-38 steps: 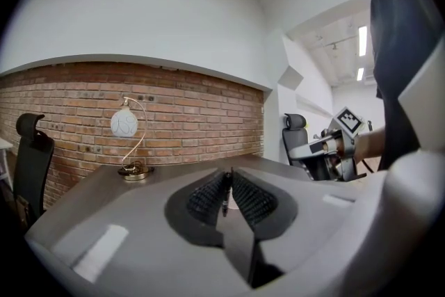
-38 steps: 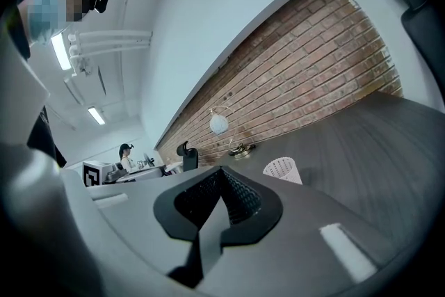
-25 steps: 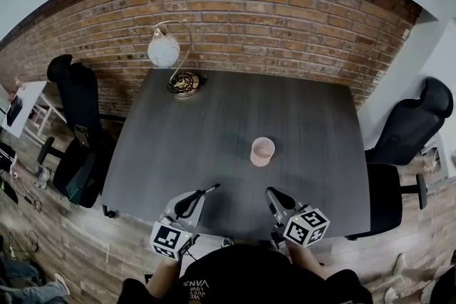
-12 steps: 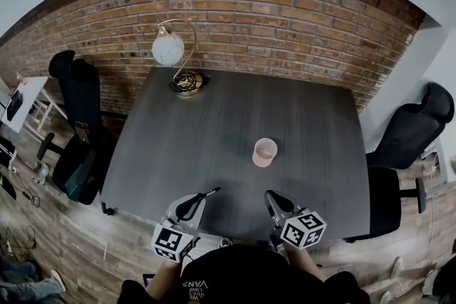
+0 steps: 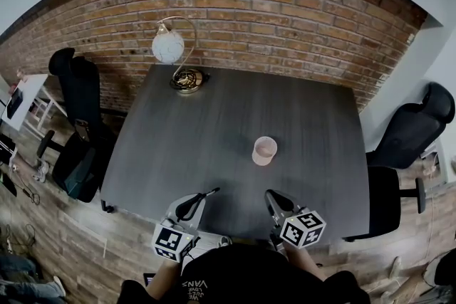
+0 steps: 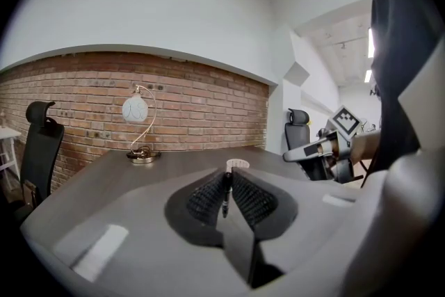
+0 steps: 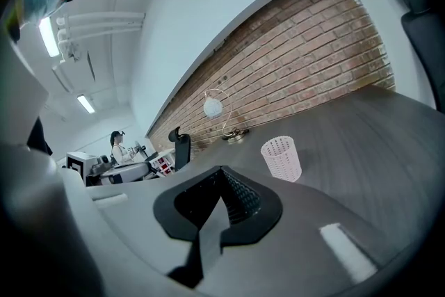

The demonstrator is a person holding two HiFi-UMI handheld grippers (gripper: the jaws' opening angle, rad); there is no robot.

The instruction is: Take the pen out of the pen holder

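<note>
Almost nothing has moved since the earlier frames. Both tools hover in the same places over the near edge of the tabletop [image 5: 214, 117]. Only the head view has drifted a little, so the lamp [image 5: 171, 48] and the pen holder [image 5: 264, 151] sit slightly further right in the picture.

Left tool [image 5: 197, 197]: jaws closed on the pen [image 6: 224, 195], a thin dark rod clamped between the two ribbed pads [image 6: 254, 202]. In the head view its free end projects past the jaw tips, up and to the right, toward the middle of the tabletop.

Right tool [image 5: 271, 194]: jaws closed together with nothing between them, pointing toward the far side of the tabletop.

Pen holder: a pale pink mesh cup standing upright on the tabletop, right of centre, beyond both tools and well apart from them. The pen is outside it.

Lamp: a globe shade on a curved arm, with a round base at the far left corner of the tabletop, near the brick wall [image 5: 285, 11].

Left office chair [image 5: 75, 103] and right office chair [image 5: 413, 124]: both black, one on each side of the tabletop.
</note>
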